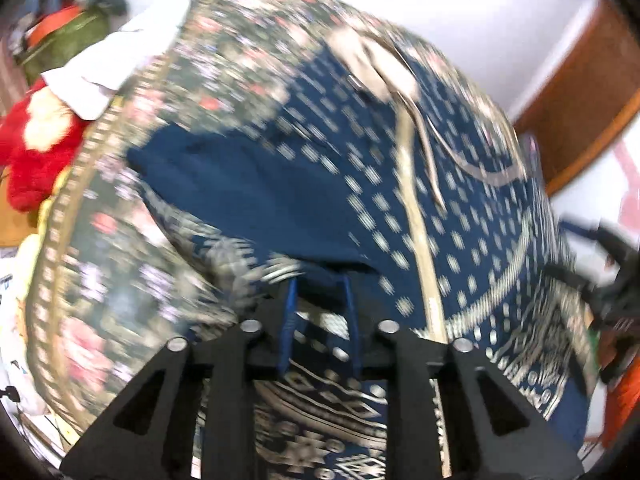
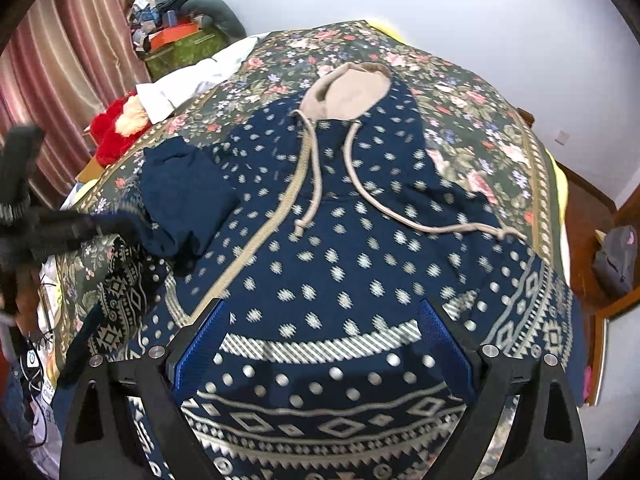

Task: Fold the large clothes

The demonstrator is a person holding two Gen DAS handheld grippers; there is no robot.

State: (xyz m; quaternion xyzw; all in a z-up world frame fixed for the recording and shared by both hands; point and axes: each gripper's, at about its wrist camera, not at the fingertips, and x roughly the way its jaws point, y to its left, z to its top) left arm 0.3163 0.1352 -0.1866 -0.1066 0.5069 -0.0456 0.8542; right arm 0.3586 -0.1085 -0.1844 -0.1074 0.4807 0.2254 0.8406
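A navy hoodie (image 2: 352,248), dotted with pale motifs and banded with geometric patterns near its hem, lies face up on a floral bedspread (image 2: 472,120), its beige-lined hood (image 2: 352,92) at the far end and its hem nearest the cameras; two beige drawstrings (image 2: 360,184) trail from the hood down over the chest, and a beige zip line (image 1: 416,216) runs the length of the front; on the hoodie's left side, as the right wrist view shows it, a sleeve (image 2: 180,196) is folded inward so that its plain navy part rests over the patterned body; the left gripper (image 1: 320,280) has its blue fingers (image 1: 289,320) drawn close together with a fold of the hoodie's fabric between them, at the edge of that plain navy sleeve, though heavy blur in its own view softens the details; the same gripper appears in the right wrist view as a dark blurred shape (image 2: 60,228) at the hoodie's left edge; the right gripper (image 2: 324,320) hovers over the hem end of the hoodie with its blue fingers (image 2: 204,344) spread wide and nothing between them; beyond the hoodie's left side, past the bedspread's edge, sit a red plush toy (image 2: 116,132), a white cloth (image 2: 180,84) and a green box (image 2: 184,50) piled with clutter, against a striped curtain (image 2: 60,64).
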